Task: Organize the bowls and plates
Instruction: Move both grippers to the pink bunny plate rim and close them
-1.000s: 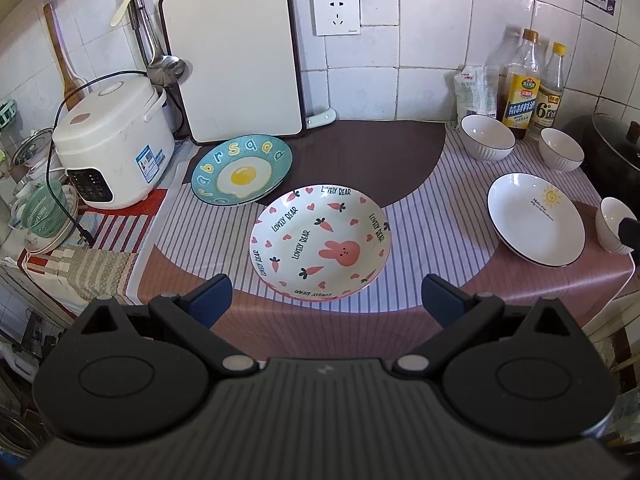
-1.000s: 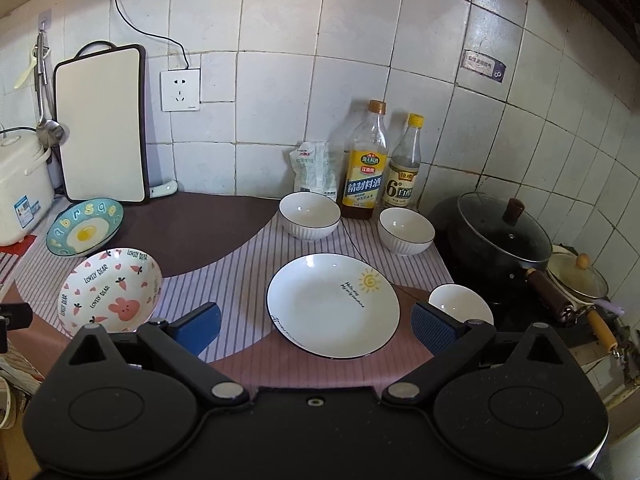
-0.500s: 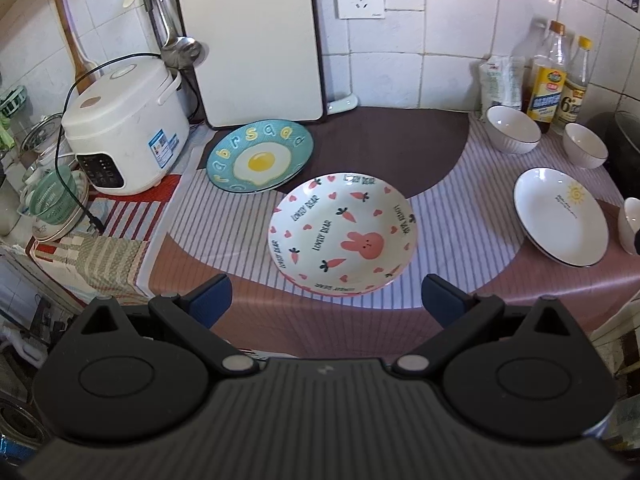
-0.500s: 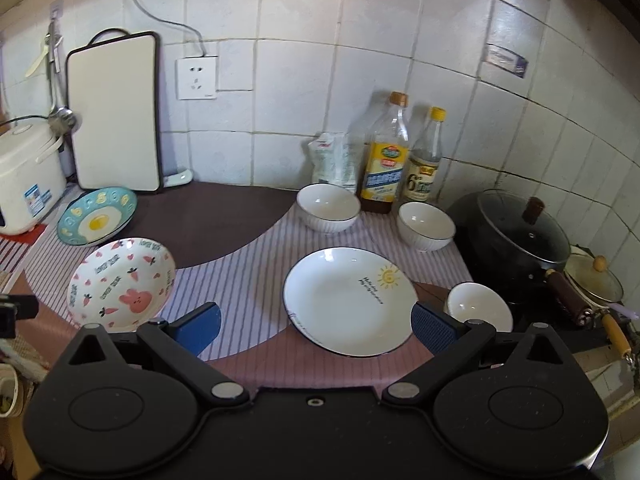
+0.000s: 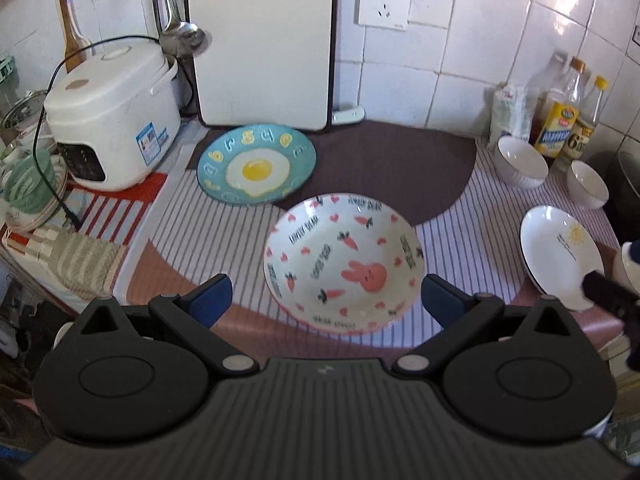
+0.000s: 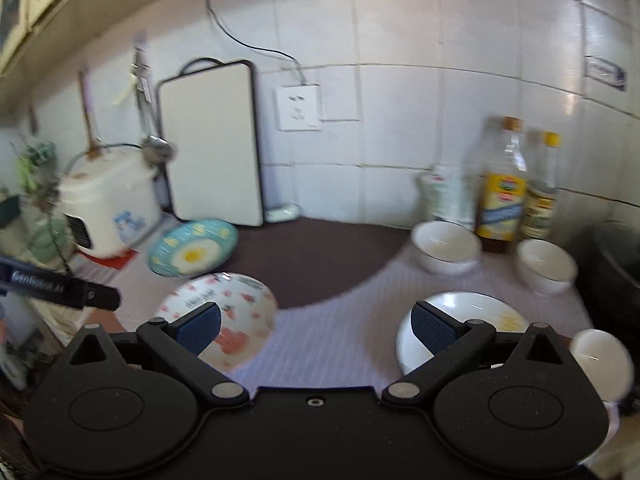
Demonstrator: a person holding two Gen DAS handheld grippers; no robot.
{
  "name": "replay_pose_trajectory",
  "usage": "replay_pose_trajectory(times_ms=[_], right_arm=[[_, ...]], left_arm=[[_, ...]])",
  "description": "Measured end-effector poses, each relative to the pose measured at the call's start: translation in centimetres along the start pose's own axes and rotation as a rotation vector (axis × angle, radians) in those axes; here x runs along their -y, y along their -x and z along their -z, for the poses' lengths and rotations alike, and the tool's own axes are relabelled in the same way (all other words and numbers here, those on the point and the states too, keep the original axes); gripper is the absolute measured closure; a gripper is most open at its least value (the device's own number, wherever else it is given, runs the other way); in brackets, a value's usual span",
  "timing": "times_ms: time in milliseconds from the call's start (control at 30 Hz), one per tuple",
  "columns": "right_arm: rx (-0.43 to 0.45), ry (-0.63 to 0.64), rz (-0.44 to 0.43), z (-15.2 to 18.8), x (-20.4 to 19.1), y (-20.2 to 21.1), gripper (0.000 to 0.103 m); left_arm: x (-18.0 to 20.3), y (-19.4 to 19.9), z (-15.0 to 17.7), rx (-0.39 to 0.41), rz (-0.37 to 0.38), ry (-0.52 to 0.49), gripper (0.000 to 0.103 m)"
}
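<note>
A pink rabbit-and-carrot bowl (image 5: 344, 264) sits on the striped mat just ahead of my open, empty left gripper (image 5: 326, 300). A blue fried-egg plate (image 5: 256, 168) lies behind it. A white sun plate (image 5: 560, 256) lies at the right, with two white bowls (image 5: 522, 160) (image 5: 588, 188) behind it. In the blurred right wrist view my right gripper (image 6: 316, 326) is open and empty above the mat, between the rabbit bowl (image 6: 236, 320) and the sun plate (image 6: 480, 320). A third small white bowl (image 6: 600, 356) sits at the right edge.
A white rice cooker (image 5: 112, 116) stands at the left with a cutting board (image 5: 264, 40) against the tiled wall. Sauce bottles (image 5: 560, 120) stand at the back right, and a dark pot (image 6: 616, 264) at the far right. The counter's front edge is just below the grippers.
My left gripper has moved closer to the rabbit bowl. My right gripper has swung to the left and is blurred by motion; the sun plate now lies to its right.
</note>
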State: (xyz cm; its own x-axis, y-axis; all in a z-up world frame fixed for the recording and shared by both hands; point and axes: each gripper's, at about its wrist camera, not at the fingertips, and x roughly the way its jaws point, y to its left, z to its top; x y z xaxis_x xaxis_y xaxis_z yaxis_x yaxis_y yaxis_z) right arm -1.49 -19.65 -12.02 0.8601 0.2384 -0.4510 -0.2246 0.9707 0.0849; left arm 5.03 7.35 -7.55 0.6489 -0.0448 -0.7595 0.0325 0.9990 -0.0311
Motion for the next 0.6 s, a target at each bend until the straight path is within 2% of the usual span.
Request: replay_pose_trajectory(times_ms=[267,400,533,600], right_arm=[[-0.054,0.044,-0.117,0.3,-2.4,-5.9,0.0],[-0.112,0.016,-0.153,2.1,-2.9,-9.5,0.001],[-0.162,-0.032,-0.155,3.9,-2.8,-13.5,0.004],[-0.223,-0.061,-0.191,4.5,-2.5,-15.7,0.009]], left_arm=[[-2.6,-4.3,-1.0,-0.041,-0.018,-0.013,0.007],[-3.8,-8.3,-0.8,-0.076,-0.077,0.014,0.007],[-5.0,-12.4,-0.5,-0.112,-0.042,0.025,0.007],[-5.2,-14.1,-0.6,-0.169,0.021,0.014,0.006]])
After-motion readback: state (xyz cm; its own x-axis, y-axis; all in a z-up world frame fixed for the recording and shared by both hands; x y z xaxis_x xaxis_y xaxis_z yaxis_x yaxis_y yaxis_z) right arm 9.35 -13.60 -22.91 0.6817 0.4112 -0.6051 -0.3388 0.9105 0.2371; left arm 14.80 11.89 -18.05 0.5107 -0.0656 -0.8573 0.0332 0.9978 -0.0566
